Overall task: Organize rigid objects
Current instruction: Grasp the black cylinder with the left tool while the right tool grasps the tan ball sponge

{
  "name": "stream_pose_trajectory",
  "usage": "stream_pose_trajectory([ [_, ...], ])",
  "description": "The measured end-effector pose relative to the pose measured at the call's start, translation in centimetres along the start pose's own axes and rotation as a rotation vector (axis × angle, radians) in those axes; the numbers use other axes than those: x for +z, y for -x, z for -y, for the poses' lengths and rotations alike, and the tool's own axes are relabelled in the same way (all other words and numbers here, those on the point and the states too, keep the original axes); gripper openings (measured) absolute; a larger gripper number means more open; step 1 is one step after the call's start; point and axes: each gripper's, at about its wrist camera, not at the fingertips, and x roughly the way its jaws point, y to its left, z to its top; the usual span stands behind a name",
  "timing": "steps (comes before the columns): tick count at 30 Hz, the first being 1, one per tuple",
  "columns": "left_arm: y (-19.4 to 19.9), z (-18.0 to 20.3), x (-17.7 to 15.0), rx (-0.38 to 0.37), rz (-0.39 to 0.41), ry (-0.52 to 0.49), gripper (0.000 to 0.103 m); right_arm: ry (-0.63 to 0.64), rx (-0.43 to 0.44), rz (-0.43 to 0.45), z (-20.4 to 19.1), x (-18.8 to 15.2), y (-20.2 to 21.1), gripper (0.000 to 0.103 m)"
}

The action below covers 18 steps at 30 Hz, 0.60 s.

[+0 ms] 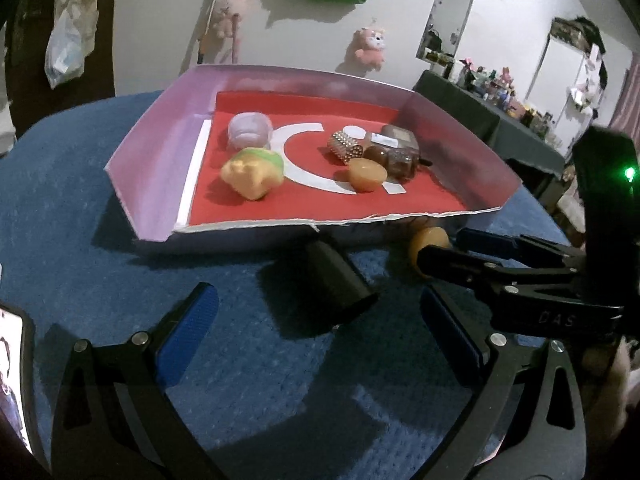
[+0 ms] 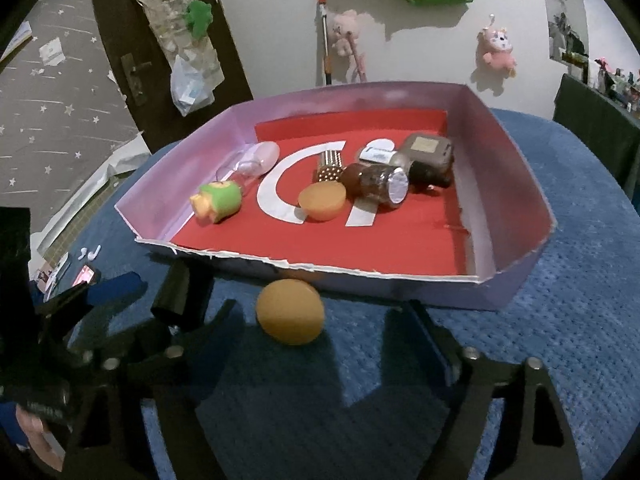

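Observation:
A shallow pink box (image 1: 152,160) (image 2: 516,280) with a red floor sits on a blue cloth. It holds several small items: a yellow-green toy (image 1: 252,172) (image 2: 216,202), an orange lid (image 1: 366,174) (image 2: 322,200), a studded cylinder (image 1: 344,148) and brown jars (image 2: 376,184). A black cylinder (image 1: 336,280) (image 2: 180,292) lies on the cloth in front of the box, between the fingers of my open left gripper (image 1: 316,316). An orange ball-like piece (image 1: 430,242) (image 2: 290,312) lies by the box's front wall, between the fingers of my open right gripper (image 2: 316,336) (image 1: 444,250).
A phone (image 1: 12,380) lies at the left on the blue cloth (image 1: 260,380). Earbuds (image 2: 90,254) lie on the cloth's left side. Plush toys (image 2: 496,46) hang on the wall behind. A dark cluttered table (image 1: 500,120) stands at the right.

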Motion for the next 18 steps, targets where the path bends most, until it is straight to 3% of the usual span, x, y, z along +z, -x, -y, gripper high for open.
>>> stream_pose_trajectory([
  [4, -0.8, 0.5, 0.2, 0.032, -0.006, -0.003, 0.095, -0.006, 0.014, -0.025, -0.1, 0.1, -0.5, 0.069],
  [6, -1.1, 0.2, 0.1, 0.037, -0.017, 0.009, 0.082, -0.012, 0.019, -0.032, -0.1, 0.2, -0.8, 0.065],
  [10, -1.4, -0.8, -0.2, 0.020, -0.024, 0.048, 0.068, -0.019, 0.019, -0.034, -0.2, 0.3, -0.8, 0.064],
  [14, -1.3, -0.7, -0.4, 0.003, -0.021, 0.042, 0.064, -0.011, 0.038, -0.037, -0.7, 0.4, -0.9, 0.047],
  [16, -1.3, -0.5, -0.4, -0.016, -0.020, 0.032, 0.052, -0.010, 0.048, -0.042, -0.9, 0.4, -1.1, 0.040],
  [18, -1.4, -0.3, -0.4, -0.025, -0.024, 0.026, 0.050, -0.005, 0.046, -0.039, -1.1, 0.2, -1.1, 0.039],
])
